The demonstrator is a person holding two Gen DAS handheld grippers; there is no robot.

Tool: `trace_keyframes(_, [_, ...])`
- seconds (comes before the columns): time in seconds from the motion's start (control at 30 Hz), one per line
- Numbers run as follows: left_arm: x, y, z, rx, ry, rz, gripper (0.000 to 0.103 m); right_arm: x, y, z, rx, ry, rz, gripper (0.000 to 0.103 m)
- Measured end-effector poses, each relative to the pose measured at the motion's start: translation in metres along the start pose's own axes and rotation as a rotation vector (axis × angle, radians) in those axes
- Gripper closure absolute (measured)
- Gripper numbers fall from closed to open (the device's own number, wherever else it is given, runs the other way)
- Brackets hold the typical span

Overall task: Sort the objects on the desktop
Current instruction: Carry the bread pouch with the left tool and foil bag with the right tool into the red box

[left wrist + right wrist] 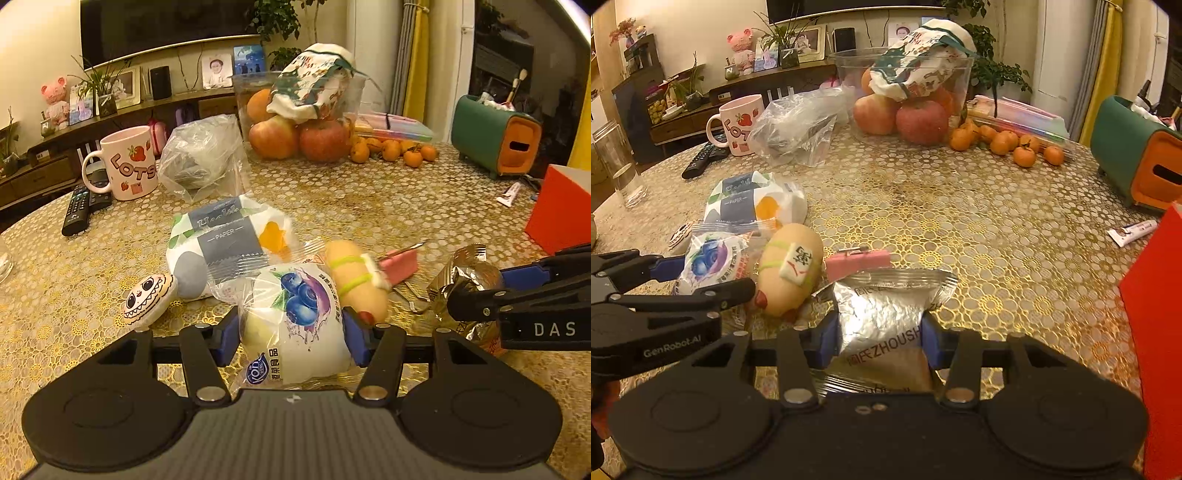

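Note:
My left gripper (291, 332) is shut on a white blueberry snack packet (295, 317), its blue pads pressing both sides; the same packet (709, 264) shows at the left of the right wrist view. My right gripper (879, 341) is shut on a crinkled silver foil snack bag (882, 314), also seen at the right of the left wrist view as a foil bag (465, 284). Between the two lie a cream sausage-shaped plush toy (356, 280) (792, 269) and a pink clip (857, 264). A tissue pack (225, 240) and a round grinning badge (147, 295) lie to the left.
On the gold patterned tablecloth (960, 221) stand a strawberry mug (127, 162), remote controls (79, 210), a crumpled clear bag (203, 155), a fruit bowl (908, 96), small oranges (1008, 144), a green tissue holder (1134, 147), a tube (1132, 232) and a red box (1156, 332).

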State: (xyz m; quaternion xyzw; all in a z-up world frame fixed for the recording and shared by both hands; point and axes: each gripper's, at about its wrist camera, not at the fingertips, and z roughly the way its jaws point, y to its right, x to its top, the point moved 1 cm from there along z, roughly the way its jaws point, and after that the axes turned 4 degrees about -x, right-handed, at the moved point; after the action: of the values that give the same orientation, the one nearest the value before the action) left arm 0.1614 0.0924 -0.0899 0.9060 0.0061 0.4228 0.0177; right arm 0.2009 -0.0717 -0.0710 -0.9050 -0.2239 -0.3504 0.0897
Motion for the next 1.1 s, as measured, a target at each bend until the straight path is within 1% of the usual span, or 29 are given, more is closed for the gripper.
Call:
trace_keyframes(0.17, [-0.001,0.013,-0.018,-0.019,0.0,-0.006,0.047,-0.006,0.005,-0.019,0.002,0.015,0.012,0.059])
trace_keyframes(0.37, [-0.002,0.034,-0.039,-0.045,0.01,0.016,0.047,-0.013,0.013,-0.046,-0.003,0.033,0.028,0.059])
trace_keyframes(0.57, [-0.001,0.059,-0.058,-0.088,0.01,0.029,0.047,-0.023,0.025,-0.074,-0.017,0.054,0.043,0.059])
trace_keyframes(0.77, [0.003,0.091,-0.08,-0.13,0.031,0.074,0.047,-0.035,0.038,-0.102,-0.034,0.068,0.057,0.059])
trace_keyframes(1.1, [0.014,0.143,-0.106,-0.195,0.067,0.14,0.047,-0.046,0.072,-0.152,-0.061,0.133,0.083,0.059])
